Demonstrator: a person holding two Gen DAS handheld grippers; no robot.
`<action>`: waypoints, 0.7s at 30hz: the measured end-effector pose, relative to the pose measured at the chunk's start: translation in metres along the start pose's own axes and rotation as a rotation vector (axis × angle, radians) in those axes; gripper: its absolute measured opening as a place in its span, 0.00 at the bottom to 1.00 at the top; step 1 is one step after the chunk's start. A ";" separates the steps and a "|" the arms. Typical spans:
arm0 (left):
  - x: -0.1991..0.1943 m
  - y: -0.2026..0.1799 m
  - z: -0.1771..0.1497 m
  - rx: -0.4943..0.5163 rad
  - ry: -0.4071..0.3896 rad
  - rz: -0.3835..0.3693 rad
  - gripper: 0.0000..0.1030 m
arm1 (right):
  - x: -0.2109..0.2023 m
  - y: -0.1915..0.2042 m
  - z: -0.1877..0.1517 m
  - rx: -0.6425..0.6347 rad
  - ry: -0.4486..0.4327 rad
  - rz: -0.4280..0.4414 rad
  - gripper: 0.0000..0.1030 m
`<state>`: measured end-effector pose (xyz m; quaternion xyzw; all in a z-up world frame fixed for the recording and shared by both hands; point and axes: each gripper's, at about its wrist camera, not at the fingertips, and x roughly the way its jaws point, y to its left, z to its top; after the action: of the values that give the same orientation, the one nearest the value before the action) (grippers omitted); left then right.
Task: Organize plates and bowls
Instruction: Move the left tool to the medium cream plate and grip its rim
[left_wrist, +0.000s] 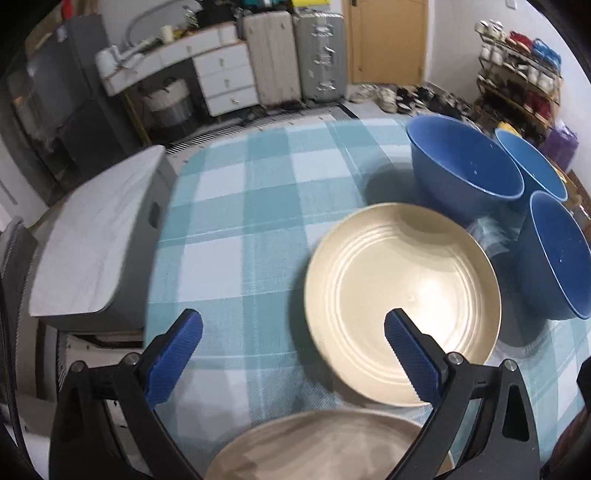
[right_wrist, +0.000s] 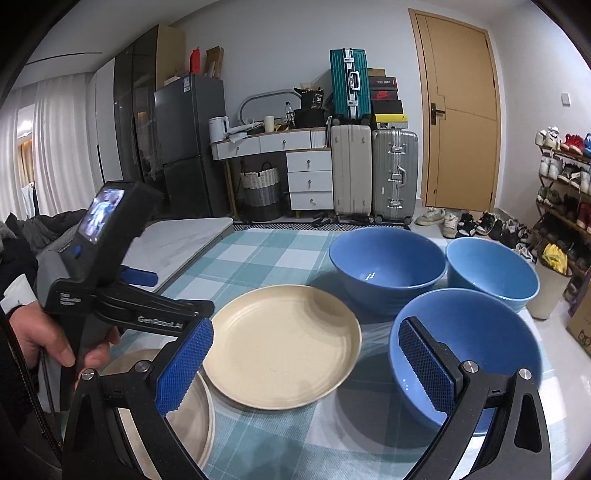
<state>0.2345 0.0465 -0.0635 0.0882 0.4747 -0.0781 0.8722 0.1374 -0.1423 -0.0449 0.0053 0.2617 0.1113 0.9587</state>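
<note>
Stacking looks not yet begun: 2 cream plates (right_wrist: 282, 343) and 3 blue bowls (right_wrist: 388, 266) sit apart on the counter (left_wrist: 236, 206). Both tongs, left (left_wrist: 293, 354) and right (right_wrist: 306, 369), gape empty; next, one probably must close on a plate rim.

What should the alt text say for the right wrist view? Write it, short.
An open right gripper hangs over a checked tablecloth with three blue bowls and two cream plates. At left, a hand holds the left gripper.
</note>
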 end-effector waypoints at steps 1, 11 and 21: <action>0.006 0.000 0.002 0.002 0.011 -0.002 0.96 | 0.003 0.001 -0.001 -0.002 0.002 0.002 0.99; 0.036 0.002 0.013 0.001 0.076 -0.071 0.88 | 0.021 -0.002 -0.009 -0.004 0.028 0.000 0.99; 0.057 0.007 0.013 -0.036 0.172 -0.188 0.30 | 0.027 -0.010 -0.014 0.023 0.050 -0.006 0.99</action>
<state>0.2776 0.0475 -0.1044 0.0340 0.5551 -0.1432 0.8187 0.1555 -0.1472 -0.0715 0.0129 0.2870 0.1055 0.9520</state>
